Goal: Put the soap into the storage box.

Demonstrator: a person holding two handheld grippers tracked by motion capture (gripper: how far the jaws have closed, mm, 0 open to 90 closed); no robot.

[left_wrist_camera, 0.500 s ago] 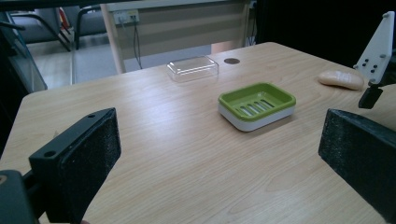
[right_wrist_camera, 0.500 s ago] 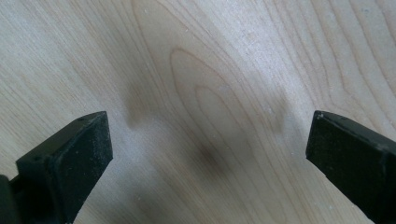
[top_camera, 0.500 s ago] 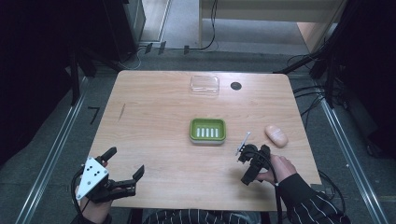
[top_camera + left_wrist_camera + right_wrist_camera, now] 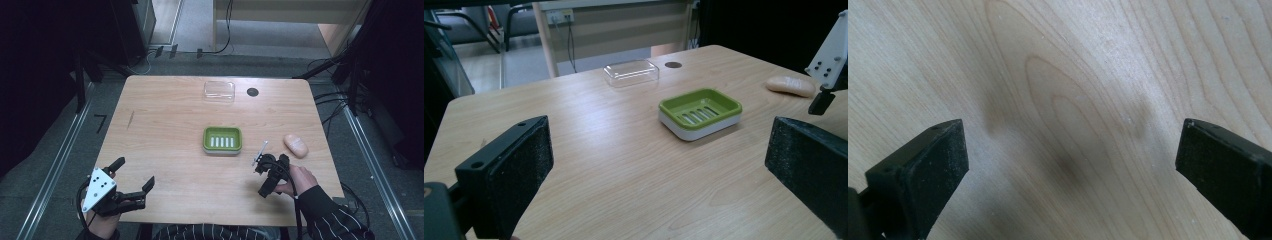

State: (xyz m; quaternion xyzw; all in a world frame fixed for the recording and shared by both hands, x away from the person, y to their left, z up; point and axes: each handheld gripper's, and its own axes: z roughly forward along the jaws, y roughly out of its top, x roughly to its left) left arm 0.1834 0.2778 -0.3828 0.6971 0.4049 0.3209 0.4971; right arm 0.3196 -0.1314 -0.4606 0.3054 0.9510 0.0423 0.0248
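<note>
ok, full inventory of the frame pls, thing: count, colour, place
table: 1, light wood, centre of the high view
soap dish: 1, green on a white base, mid-table, empty
lid: 1, clear, far edge
soap: 1, pale pink, right of the soap dish, on the table
hole: 1, dark, round, right of the lid
left gripper: 1, black with a grey plate, near left corner, open, holding nothing
right gripper: 1, black, near right, jaws wide above bare wood, open, holding nothing
hands: 2, at the near edge
</note>
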